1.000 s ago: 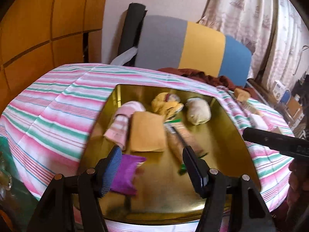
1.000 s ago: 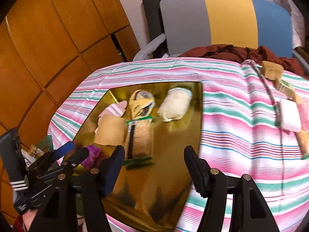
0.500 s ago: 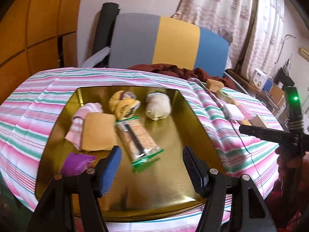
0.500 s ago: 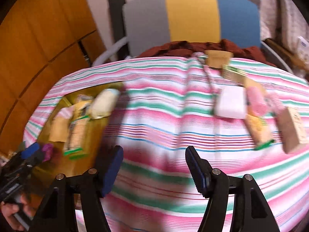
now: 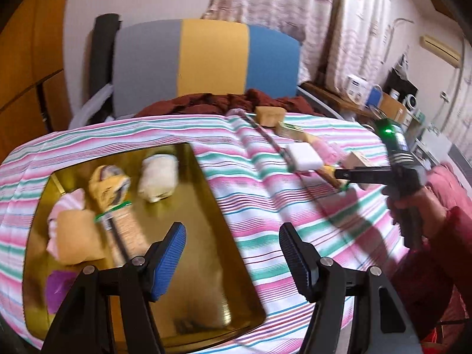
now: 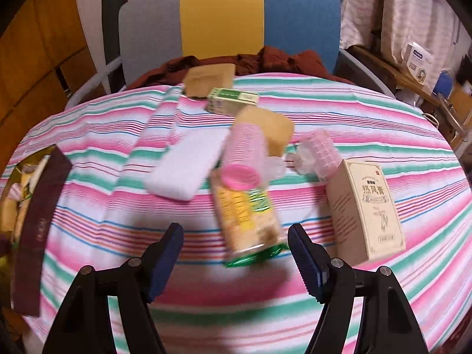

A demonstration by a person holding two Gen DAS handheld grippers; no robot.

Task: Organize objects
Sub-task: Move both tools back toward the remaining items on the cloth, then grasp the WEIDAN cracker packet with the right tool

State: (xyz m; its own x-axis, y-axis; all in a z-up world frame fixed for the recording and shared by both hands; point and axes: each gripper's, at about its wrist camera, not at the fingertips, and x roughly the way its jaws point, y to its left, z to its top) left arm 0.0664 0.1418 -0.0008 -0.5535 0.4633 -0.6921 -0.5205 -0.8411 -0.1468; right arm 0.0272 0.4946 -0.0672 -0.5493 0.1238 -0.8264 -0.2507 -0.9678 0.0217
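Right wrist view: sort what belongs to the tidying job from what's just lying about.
Job:
cracker packet
pink-lidded container
white pad
beige box
gold tray
right gripper

Lying about:
striped chair
brown cloth
curtain

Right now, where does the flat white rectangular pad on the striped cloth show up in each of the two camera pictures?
Left wrist view: the flat white rectangular pad lies right of centre, upper half, beyond the gold metal tray.
Right wrist view: the pad lies left of centre, mid-height, touching a pink plastic bottle.
Shared landmark: the grey, yellow and blue chair back behind the table.
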